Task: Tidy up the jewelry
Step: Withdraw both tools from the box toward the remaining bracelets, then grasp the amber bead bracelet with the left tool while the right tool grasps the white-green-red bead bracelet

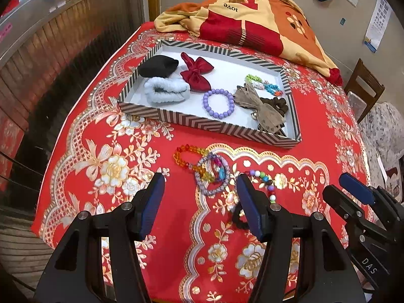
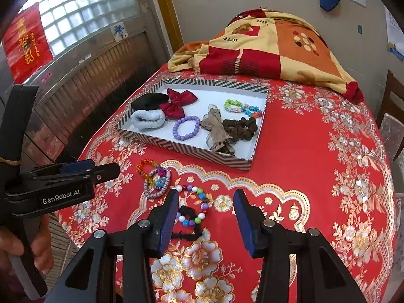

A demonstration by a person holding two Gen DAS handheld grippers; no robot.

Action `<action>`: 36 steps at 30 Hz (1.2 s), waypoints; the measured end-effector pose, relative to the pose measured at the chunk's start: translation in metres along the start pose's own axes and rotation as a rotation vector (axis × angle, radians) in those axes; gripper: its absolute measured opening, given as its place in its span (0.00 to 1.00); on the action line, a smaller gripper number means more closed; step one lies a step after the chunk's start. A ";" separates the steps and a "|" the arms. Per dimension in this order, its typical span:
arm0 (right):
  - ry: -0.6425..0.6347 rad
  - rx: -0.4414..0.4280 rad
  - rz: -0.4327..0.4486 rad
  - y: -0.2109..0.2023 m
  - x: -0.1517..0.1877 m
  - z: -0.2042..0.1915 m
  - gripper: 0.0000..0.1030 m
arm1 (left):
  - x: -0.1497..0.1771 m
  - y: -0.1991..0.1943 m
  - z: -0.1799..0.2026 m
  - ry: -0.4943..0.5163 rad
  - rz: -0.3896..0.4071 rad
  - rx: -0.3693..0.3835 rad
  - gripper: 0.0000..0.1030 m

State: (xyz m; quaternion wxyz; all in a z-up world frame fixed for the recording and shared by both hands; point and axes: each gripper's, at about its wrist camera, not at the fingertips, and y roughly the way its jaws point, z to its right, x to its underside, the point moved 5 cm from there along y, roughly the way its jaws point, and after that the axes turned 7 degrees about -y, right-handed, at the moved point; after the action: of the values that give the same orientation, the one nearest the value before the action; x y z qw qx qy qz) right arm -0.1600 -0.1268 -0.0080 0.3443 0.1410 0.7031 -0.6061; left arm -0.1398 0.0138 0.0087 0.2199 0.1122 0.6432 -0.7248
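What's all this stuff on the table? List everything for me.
tray: 1, striped rim, white inside, mid-table
black scrunchie: 1, in tray
red bow: 1, in tray
fluffy scrunchie: 1, pale blue, in tray
purple bracelet: 1, in tray
tan bow: 1, in tray
brown scrunchie: 1, in tray
multicolour bracelets: pastel, tray's far corner
loose bracelets: several, mixed colours, on cloth before tray
black hair tie: 1, on cloth
tablecloth: red, floral
blanket: patchwork, table's far end
left gripper: jaws open
right gripper: jaws open

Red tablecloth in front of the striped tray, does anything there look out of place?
Yes. A tangled cluster of beaded bracelets, a multicoloured round-bead bracelet and a black hair tie lie loose outside the striped tray, some overlapping.
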 end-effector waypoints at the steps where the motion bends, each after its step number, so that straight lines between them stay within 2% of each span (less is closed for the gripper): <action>1: 0.002 -0.002 -0.001 -0.001 0.001 0.000 0.42 | 0.002 -0.001 0.000 -0.002 -0.001 -0.001 0.58; 22: -0.013 -0.014 -0.028 -0.001 0.010 -0.006 0.42 | 0.016 0.000 -0.007 0.001 -0.025 -0.011 0.58; 36: -0.006 -0.042 -0.109 0.027 0.028 -0.001 0.42 | 0.018 0.027 -0.045 -0.088 -0.115 -0.017 0.58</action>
State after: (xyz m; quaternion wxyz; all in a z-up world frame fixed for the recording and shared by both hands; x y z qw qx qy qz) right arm -0.1637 -0.1262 -0.0471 0.3159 0.0933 0.7213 -0.6093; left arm -0.1480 0.0525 -0.0297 0.2071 0.0411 0.6446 -0.7348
